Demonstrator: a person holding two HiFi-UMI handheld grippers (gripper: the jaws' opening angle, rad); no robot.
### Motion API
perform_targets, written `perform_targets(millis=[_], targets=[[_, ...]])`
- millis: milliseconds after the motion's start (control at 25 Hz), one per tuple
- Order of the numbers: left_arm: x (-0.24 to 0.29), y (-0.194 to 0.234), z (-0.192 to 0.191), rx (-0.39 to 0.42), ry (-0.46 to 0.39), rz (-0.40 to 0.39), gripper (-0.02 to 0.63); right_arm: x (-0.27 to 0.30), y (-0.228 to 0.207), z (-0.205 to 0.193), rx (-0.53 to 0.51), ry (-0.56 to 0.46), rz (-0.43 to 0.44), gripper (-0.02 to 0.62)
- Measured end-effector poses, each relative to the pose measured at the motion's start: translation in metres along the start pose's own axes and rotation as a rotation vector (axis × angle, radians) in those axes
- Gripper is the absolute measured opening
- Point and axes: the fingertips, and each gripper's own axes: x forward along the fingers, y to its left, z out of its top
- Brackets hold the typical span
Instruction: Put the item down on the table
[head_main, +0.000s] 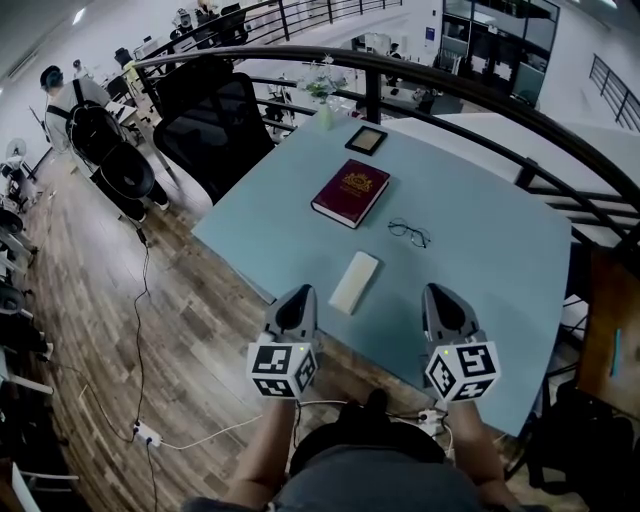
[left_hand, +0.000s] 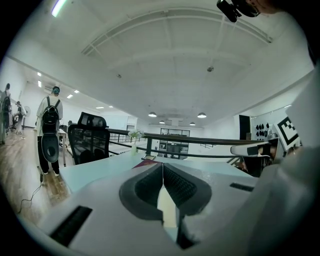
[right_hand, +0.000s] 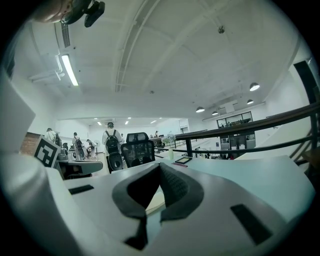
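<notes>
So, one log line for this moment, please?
left tongs: shut, empty | right tongs: shut, empty | book, glasses, white case: on table

Too small to read: gold emblem on the dark red hardcover book (head_main: 351, 192). Too small to identify: small dark-framed square object (head_main: 366, 140) at the far end of the pale blue counter (head_main: 500, 290). Mostly hidden in the left gripper view behind the closed pads of the left gripper (left_hand: 162, 172): flat cream-white rectangular box (left_hand: 167, 207), only 1 narrow strip showing. Cut off by the head view's bottom edge: left forearm (head_main: 262, 455) and right forearm (head_main: 478, 450).
</notes>
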Motion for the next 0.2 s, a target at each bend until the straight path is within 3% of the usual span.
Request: perform_targets(millis=[200], targets=[[0.0, -0.001, -0.0007, -0.003, -0.001, -0.007, 0.009, -0.001, -0.001, 0.001, 0.001, 0.0, 0.001, 0.002]])
